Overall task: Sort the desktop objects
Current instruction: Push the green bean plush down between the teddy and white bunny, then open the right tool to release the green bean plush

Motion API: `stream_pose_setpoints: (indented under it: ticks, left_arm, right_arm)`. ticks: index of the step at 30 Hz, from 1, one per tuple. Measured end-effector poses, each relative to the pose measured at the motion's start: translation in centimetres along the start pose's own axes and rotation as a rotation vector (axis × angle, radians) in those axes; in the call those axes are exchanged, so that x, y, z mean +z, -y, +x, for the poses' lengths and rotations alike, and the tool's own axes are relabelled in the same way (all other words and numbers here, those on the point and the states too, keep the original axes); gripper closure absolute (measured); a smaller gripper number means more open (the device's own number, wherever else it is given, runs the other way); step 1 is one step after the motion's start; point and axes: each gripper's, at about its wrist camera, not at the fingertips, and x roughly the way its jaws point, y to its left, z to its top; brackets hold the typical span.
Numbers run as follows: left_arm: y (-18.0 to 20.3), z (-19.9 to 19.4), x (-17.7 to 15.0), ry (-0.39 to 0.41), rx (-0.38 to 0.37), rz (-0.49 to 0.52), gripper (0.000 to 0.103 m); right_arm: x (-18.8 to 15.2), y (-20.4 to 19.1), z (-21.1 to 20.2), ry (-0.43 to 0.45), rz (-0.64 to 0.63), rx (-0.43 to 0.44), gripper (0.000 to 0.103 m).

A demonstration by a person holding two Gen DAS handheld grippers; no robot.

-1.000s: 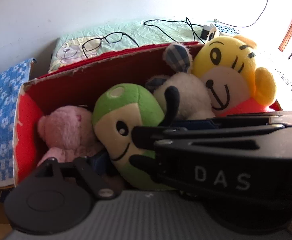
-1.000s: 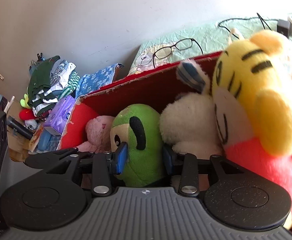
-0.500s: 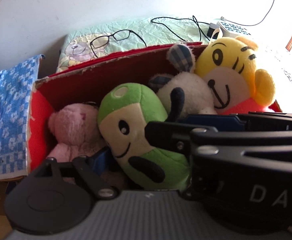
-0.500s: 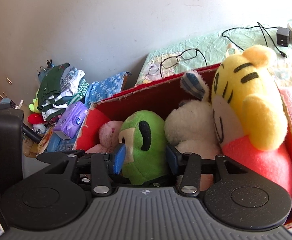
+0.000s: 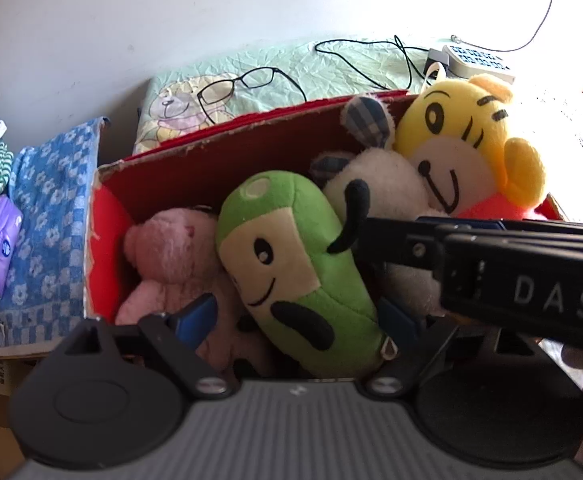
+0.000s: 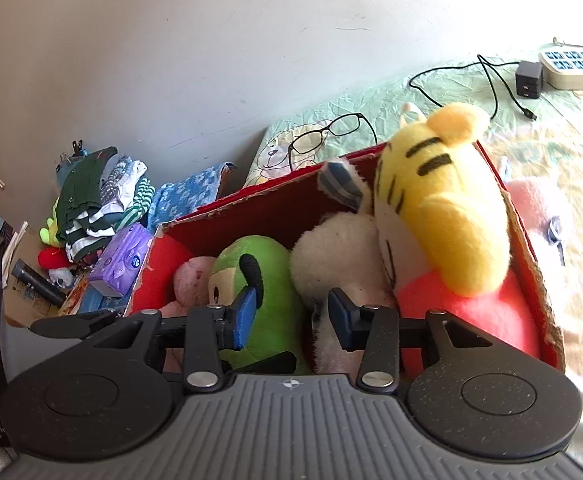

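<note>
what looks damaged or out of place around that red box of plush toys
The red cardboard box is worn: its top rim is frayed and the left corner is torn to bare board. The yellow tiger plush sits well above the rim rather than down inside. A pair of glasses lies loose on the green sheet behind the box.

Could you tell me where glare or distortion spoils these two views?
Left wrist view: sunlight washes out the right edge beside the yellow tiger plush. Right wrist view: evenly lit, milder glare on the bedsheet at right. Both: fisheye bending, dark corners.
</note>
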Motion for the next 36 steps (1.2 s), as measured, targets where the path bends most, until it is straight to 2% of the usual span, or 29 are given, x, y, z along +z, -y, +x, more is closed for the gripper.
stream_pose_setpoints:
  ticks: [13,21,24,29,36]
  left_arm:
    - [0.4,0.3,-0.3,-0.011,0.017,0.016,0.009]
    - [0.9,0.7,-0.8,-0.008,0.017,0.033,0.002]
    - [0.9,0.9,-0.8,-0.010,0.003,0.028,0.001]
    - [0.0,1.9,-0.8,-0.062,-0.077,-0.038,0.001]
    - [0.0,1.9,-0.9,-0.050,-0.079,-0.034,0.000]
  right_arm:
    - [-0.3,0.3,0.0,0.006,0.014,-0.011,0.067]
    - [-0.5,0.3,0.2,0.007,0.014,-0.014,0.067]
    - [-0.7,0.4,0.3,0.006,0.017,-0.014,0.067]
    - [-0.8,0.4,0.5,0.005,0.013,-0.017,0.067]
    - [-1.1,0.8,0.6,0.003,0.032,-0.005,0.067]
